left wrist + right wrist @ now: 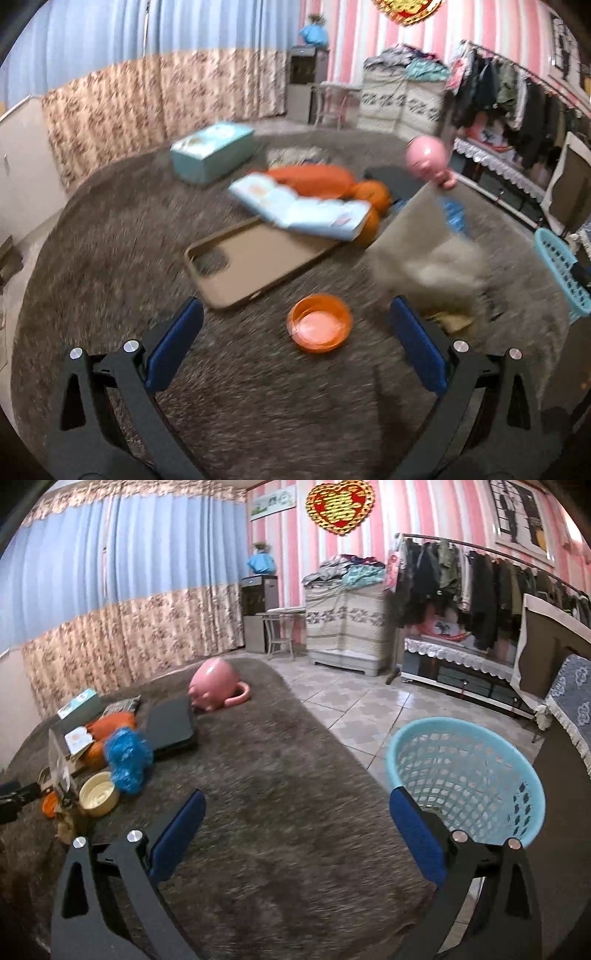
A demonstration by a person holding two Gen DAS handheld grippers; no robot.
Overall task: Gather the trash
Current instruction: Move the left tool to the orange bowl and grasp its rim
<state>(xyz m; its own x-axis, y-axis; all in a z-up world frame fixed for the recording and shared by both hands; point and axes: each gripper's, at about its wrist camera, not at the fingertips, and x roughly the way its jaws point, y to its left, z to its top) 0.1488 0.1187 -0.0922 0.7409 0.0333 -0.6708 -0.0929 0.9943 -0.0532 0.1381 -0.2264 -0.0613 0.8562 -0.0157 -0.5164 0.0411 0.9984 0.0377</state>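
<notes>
While both grippers hang empty over the brown furry surface [280, 812], the step in hand is judged to be choosing and approaching the next piece of trash. The basket [469, 775], light blue and openwork, stands on the tiled floor just beside the surface's right edge, with nothing visible in it. The left gripper [295, 343] has its jaws wide, with the orange cap [319, 323] lying between them just ahead; a blurred tan sheet [424, 243] lies just right of it, and a phone case [255, 262] beyond. The right gripper [295, 834] also has its jaws wide, over bare surface, well apart from the clutter at far left: a blue crumpled bag [127, 758] and a cream cap [99, 794]. Done well, the left jaws would straddle the cap's rim squarely and close before lifting; the pile underneath may snag. No brand or writing can be read; the boxes' print is blurred.
</notes>
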